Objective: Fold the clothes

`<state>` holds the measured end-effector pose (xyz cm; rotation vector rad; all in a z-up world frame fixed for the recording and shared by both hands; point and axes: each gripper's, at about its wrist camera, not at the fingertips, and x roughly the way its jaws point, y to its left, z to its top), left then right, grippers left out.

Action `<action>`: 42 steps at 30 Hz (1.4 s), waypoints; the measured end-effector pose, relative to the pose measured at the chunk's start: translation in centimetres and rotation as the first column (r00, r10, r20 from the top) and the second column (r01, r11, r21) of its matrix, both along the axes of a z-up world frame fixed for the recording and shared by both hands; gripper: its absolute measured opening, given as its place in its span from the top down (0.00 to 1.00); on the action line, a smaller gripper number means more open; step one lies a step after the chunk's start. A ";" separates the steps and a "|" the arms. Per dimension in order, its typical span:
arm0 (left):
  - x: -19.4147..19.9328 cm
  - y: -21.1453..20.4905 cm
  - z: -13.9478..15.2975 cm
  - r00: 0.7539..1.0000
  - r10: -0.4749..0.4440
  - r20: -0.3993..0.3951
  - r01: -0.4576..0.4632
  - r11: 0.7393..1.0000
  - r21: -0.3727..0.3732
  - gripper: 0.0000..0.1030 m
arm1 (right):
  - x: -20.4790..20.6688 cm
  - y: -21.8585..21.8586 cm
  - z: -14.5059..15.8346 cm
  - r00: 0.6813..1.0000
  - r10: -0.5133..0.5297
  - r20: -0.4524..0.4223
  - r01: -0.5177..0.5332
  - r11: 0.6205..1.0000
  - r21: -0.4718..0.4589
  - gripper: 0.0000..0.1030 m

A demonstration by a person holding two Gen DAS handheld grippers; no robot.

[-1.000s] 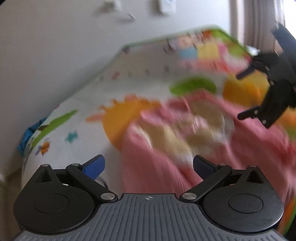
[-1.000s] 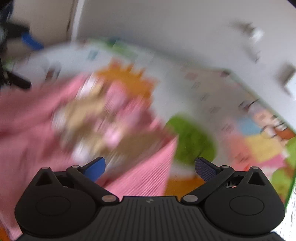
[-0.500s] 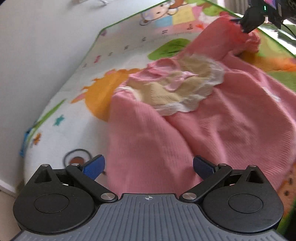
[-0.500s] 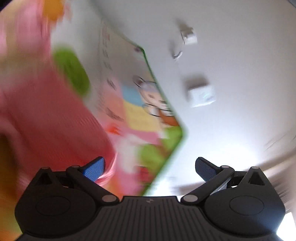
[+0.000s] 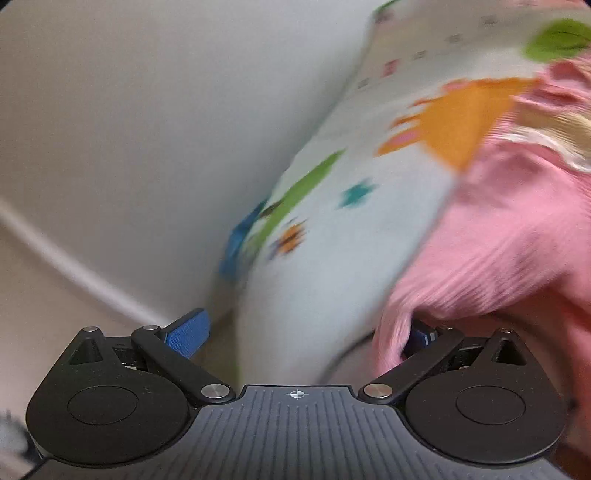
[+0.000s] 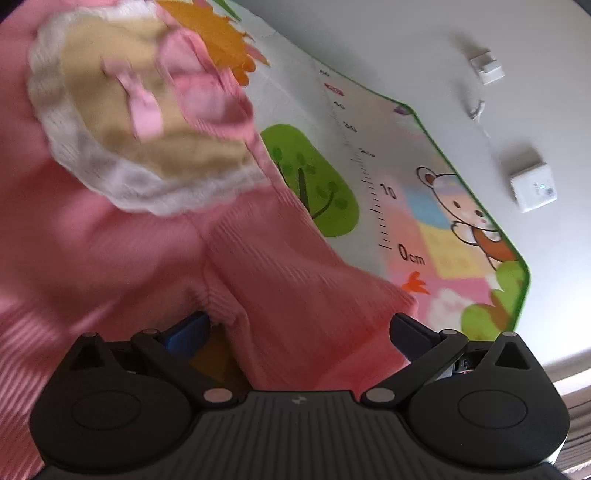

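On play mat [image 6: 436,206]: pink garment [image 6: 280,266]; wall [image 6: 461,33] behind.

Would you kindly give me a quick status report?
Left gripper open, right gripper open. Pink garment between right gripper's fingers, unfolded on play mat. Nothing in the way.

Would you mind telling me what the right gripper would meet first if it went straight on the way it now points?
Most likely the pink garment: its ribbed fabric already lies between the open fingers of the right gripper, ahead of the play mat.
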<state>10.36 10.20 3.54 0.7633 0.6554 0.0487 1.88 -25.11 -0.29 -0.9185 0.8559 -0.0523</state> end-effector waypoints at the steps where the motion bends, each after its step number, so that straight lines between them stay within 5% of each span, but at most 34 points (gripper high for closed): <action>1: 0.4 0.7 0.1 1.000 0.018 0.011 -0.018 1.000 -0.001 0.00 | 0.9 0.0 -0.1 1.000 -0.003 0.020 0.003 1.000 -0.016 0.00; 7: 1.4 2.3 -0.5 0.999 0.041 0.025 -0.039 0.998 -0.052 0.00 | 7.8 -0.9 -0.9 0.984 -0.071 0.164 0.083 0.994 -0.072 0.00; 9: 0.7 3.1 -0.1 1.000 0.011 -0.019 -0.013 0.989 -0.149 0.00 | 9.1 -1.6 -0.9 0.974 -0.118 0.193 0.132 0.989 -0.060 0.00; 11: -1.8 4.5 1.1 0.997 -0.064 -0.042 0.046 0.939 -0.340 0.00 | 7.9 -2.1 0.3 0.970 -0.142 0.198 0.146 0.989 -0.003 0.00; 13: -4.8 5.9 2.3 0.990 -0.139 -0.038 0.097 0.838 -0.536 0.00 | 5.1 -2.4 2.1 0.966 -0.151 0.208 0.137 0.987 0.078 0.00; 14: -6.4 6.4 2.5 0.986 -0.165 -0.025 0.111 0.764 -0.635 0.00 | 3.4 -2.5 3.2 0.964 -0.154 0.216 0.129 0.984 0.124 0.00; 18: -12.6 7.9 3.0 0.968 -0.250 0.036 0.133 0.381 -0.915 0.00 | -5.1 -2.7 7.6 0.972 -0.099 0.215 0.005 0.918 0.397 0.00; 20: -14.6 7.0 2.1 0.950 -0.311 -0.007 0.075 0.250 -0.965 0.00 | -8.5 -2.3 8.1 0.981 -0.050 0.187 -0.044 0.881 0.470 0.00; 21: -15.6 6.2 1.8 0.943 -0.333 -0.018 0.068 0.246 -0.967 0.00 | -10.0 -2.0 8.0 0.985 -0.025 0.168 -0.060 0.873 0.484 0.00; 25: -20.7 0.1 2.2 0.939 -0.343 -0.009 0.227 0.644 -0.730 0.00 | -15.0 -0.4 5.9 0.994 0.070 0.087 -0.101 0.896 0.432 0.00; 26: -21.9 -1.4 2.0 0.934 -0.358 -0.009 0.275 0.732 -0.624 0.00 | -15.7 -0.5 5.2 0.996 0.069 0.062 -0.089 0.897 0.434 0.00; 27: -22.9 -2.5 1.7 0.924 -0.383 -0.019 0.313 0.782 -0.539 0.00 | -16.3 -0.5 4.5 0.997 0.068 0.037 -0.077 0.897 0.435 0.00; 29: -24.3 -4.2 0.7 0.900 -0.433 -0.058 0.372 0.828 -0.419 0.00 | -16.8 -0.6 3.3 0.999 0.043 0.009 -0.042 0.888 0.458 0.00; 31: -25.0 -5.0 -0.1 0.885 -0.454 -0.102 0.394 0.847 -0.356 0.00 | -16.6 -0.4 2.5 1.000 0.030 0.002 -0.027 0.880 0.474 0.00; 34: -25.3 -4.9 -1.1 0.893 -0.430 -0.133 0.382 0.880 -0.281 0.00 | -16.7 0.4 2.0 0.999 0.046 0.002 -0.041 0.873 0.487 0.00; 42: -24.8 -5.3 -2.1 0.913 -0.390 -0.118 0.363 0.910 -0.199 0.00 | -17.2 1.0 1.0 0.994 0.052 0.095 -0.072 0.971 0.226 0.00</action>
